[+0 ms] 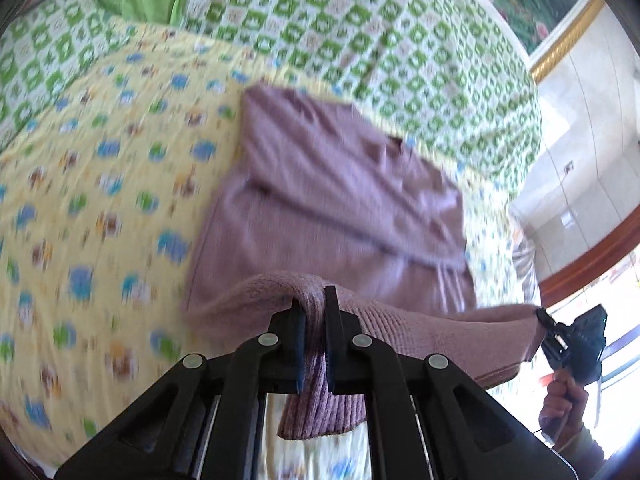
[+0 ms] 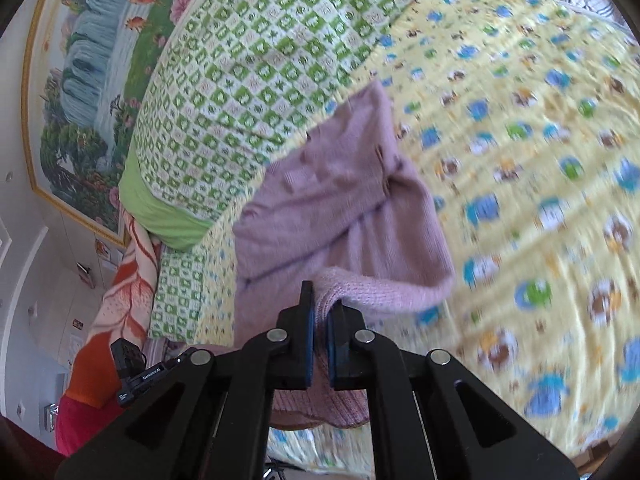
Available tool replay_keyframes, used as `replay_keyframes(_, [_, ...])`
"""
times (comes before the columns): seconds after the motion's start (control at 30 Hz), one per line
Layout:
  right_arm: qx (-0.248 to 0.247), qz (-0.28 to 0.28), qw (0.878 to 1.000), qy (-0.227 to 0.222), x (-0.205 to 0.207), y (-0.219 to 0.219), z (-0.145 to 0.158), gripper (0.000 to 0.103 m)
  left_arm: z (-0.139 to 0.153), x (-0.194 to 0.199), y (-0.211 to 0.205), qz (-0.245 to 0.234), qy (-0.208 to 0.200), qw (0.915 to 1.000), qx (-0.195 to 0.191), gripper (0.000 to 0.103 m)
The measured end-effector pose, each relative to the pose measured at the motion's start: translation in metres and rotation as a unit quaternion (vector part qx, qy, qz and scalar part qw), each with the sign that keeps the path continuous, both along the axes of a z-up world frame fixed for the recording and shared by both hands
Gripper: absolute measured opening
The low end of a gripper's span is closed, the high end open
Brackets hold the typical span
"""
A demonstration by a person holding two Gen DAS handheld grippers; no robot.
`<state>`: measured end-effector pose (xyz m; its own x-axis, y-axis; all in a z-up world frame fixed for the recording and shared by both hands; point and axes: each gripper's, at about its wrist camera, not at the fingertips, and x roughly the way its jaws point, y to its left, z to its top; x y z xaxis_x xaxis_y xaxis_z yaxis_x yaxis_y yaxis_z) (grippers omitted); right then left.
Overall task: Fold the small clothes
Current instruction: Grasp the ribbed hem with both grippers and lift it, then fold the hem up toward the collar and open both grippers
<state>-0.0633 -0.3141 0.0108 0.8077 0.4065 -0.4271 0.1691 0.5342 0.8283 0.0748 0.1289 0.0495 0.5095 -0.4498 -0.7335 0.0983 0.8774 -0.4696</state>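
Closest to you, your left tongs (image 1: 313,304) are clenched on the ribbed hem of the mauve knit sweater (image 1: 332,200), a bunch of knit pinched between the blue pads. Your right tongs (image 2: 321,306) are clenched the same way on the hem's other corner, and the edge between them is lifted off the bed. From the left wrist view you see your right hand (image 1: 564,396) gripping its handle. Beyond the hem, the rest of the sweater lies on the yellow cartoon-print sheet (image 1: 100,200). Farther back lies a green-checked quilt (image 2: 248,72), and behind it a framed landscape painting (image 2: 88,80) hangs on the wall.
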Motion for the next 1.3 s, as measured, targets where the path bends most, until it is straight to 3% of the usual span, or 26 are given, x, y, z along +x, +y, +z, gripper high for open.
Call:
replay_keyframes(0.33, [-0.019, -0.001, 1.000, -0.010, 0.111, -0.030, 0.006, 0.006, 0.021, 0.121, -0.016, 0.033, -0.028, 0.9990, -0.008, 0.005])
replay_keyframes(0.87, [-0.034, -0.009, 0.999, 0.033, 0.263, -0.076, -0.029, 0.006, -0.028, 0.271, -0.047, 0.052, -0.001, 0.9985, 0.020, 0.005])
replay_keyframes(1.1, [-0.027, -0.011, 0.997, 0.073, 0.308, -0.090, -0.067, 0.007, -0.069, 0.320, -0.041, 0.066, 0.038, 0.9965, 0.035, 0.006])
replay_keyframes(1.3, [0.023, -0.016, 0.996, 0.090, 0.316, -0.101, -0.082, 0.016, -0.068, 0.322, -0.042, 0.052, 0.040, 0.9970, 0.040, 0.010])
